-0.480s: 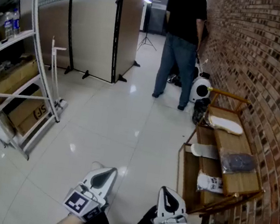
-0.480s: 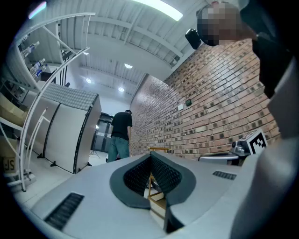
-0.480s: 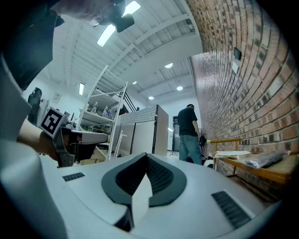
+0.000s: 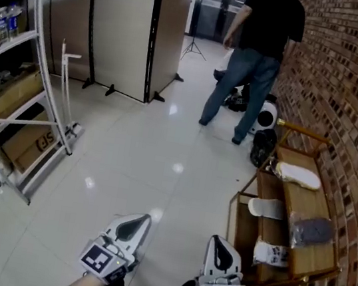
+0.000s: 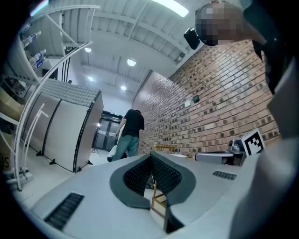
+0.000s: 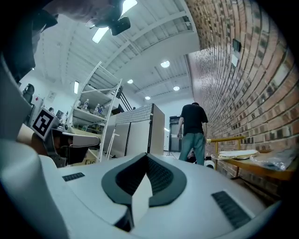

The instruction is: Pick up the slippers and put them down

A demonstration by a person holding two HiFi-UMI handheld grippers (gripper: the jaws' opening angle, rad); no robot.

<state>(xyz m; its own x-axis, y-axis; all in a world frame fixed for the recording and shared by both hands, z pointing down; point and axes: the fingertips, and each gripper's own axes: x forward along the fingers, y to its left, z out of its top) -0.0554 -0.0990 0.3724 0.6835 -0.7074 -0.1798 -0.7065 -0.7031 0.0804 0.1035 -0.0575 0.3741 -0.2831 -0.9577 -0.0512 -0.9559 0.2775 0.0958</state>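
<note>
Low in the head view, the left gripper [image 4: 144, 220] and the right gripper [image 4: 216, 240] are hovering side by side over the white floor [image 4: 143, 153], both pointing ahead and well apart from the wooden rack [image 4: 309, 205] that is standing against the brick wall [image 4: 354, 99]. A white slipper [image 4: 298, 175] is lying on the rack's top shelf and a second white slipper [image 4: 267, 207] is resting on the lower shelf. A white printed item [image 4: 270, 254] is lying nearer on that lower shelf, and a grey bundle in clear wrap [image 4: 312, 229] is sitting on the top shelf. A person [image 4: 263, 44] is standing beyond the rack, while a folding screen [image 4: 117, 42] and a metal shelving unit [image 4: 11, 99] are lining the left side. Along the left gripper view, its fingers [image 5: 164, 176] are meeting at the tips, closed with nothing held between them, and a piece of the wooden rack is showing through the gap below. Along the right gripper view, that gripper's fingers [image 6: 161, 177] are likewise pressing tip to tip, closed and empty, with only floor showing through the gap. The rack, with a white slipper on top, is showing off to the right by the wall.
</note>
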